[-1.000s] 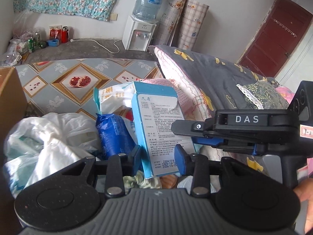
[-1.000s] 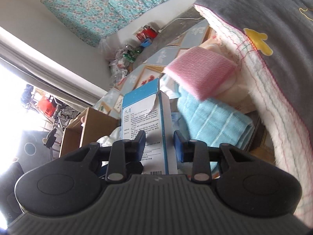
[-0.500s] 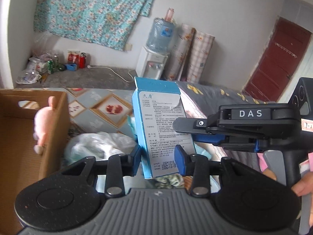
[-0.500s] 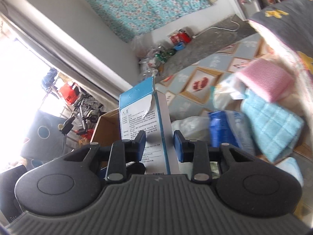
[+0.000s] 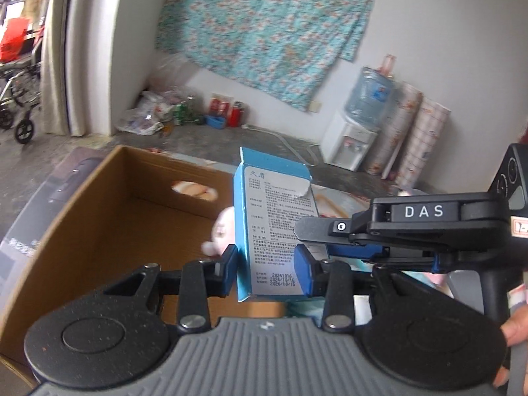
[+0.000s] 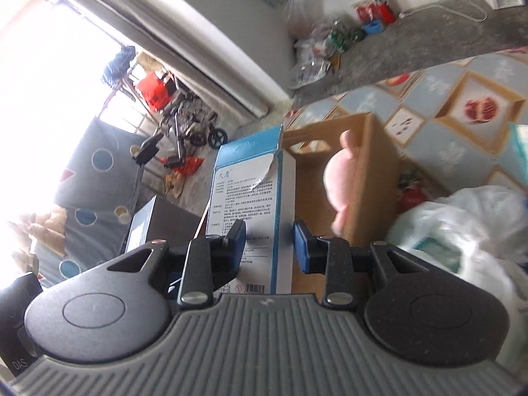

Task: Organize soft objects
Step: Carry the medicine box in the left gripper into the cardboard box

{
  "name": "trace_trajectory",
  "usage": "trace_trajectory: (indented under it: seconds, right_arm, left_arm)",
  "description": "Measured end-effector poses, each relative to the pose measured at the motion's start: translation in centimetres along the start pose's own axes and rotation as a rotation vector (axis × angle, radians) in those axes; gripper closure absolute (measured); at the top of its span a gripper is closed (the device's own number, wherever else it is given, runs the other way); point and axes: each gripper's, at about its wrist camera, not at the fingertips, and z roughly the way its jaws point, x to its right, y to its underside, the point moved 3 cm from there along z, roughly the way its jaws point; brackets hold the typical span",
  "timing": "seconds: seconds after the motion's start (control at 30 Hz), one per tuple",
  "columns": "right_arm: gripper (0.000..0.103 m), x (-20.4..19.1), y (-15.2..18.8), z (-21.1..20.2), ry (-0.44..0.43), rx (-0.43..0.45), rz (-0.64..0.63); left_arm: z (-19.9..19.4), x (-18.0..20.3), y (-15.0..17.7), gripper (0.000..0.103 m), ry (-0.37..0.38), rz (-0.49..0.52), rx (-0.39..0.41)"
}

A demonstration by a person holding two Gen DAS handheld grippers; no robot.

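A blue and white carton [image 5: 274, 231] stands upright between the pads of my left gripper [image 5: 268, 269], which is shut on it. My right gripper [image 6: 269, 242] also grips the same carton [image 6: 254, 217] from the side; its body shows in the left wrist view [image 5: 425, 231]. The carton hangs over the near edge of an open cardboard box [image 5: 109, 217]. A pink plush toy [image 5: 221, 231] leans on the box's right wall, also in the right wrist view [image 6: 341, 184].
A white plastic bag [image 6: 462, 231] with soft items lies right of the box [image 6: 369, 178] on a patterned floor mat [image 6: 462, 105]. A water dispenser [image 5: 349, 138] and rolled mats stand at the far wall. A wheelchair [image 5: 16, 76] is outside the doorway.
Both grippers carried the carton up and left, away from the pile of towels and packets, to above the cardboard box. The grip on the carton has not changed.
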Motion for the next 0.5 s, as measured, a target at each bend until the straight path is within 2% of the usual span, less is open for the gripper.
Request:
trace_trajectory:
  seconds: [0.17, 0.33, 0.5]
  right_arm:
    - [0.073, -1.6, -1.3, 6.5, 0.028, -0.064, -0.003]
    - [0.073, -0.2, -2.6, 12.1, 0.084, -0.102, 0.032]
    - [0.073, 1.7, -2.8, 17.1, 0.181, -0.139, 0.028]
  left_arm:
    - [3.6, -4.9, -1.9, 0.064, -0.054, -0.043, -0.055]
    - [8.8, -8.7, -3.0, 0.064, -0.064, -0.082, -0.141]
    - [14.2, -10.6, -3.1, 0.063, -0.083, -0.073, -0.258]
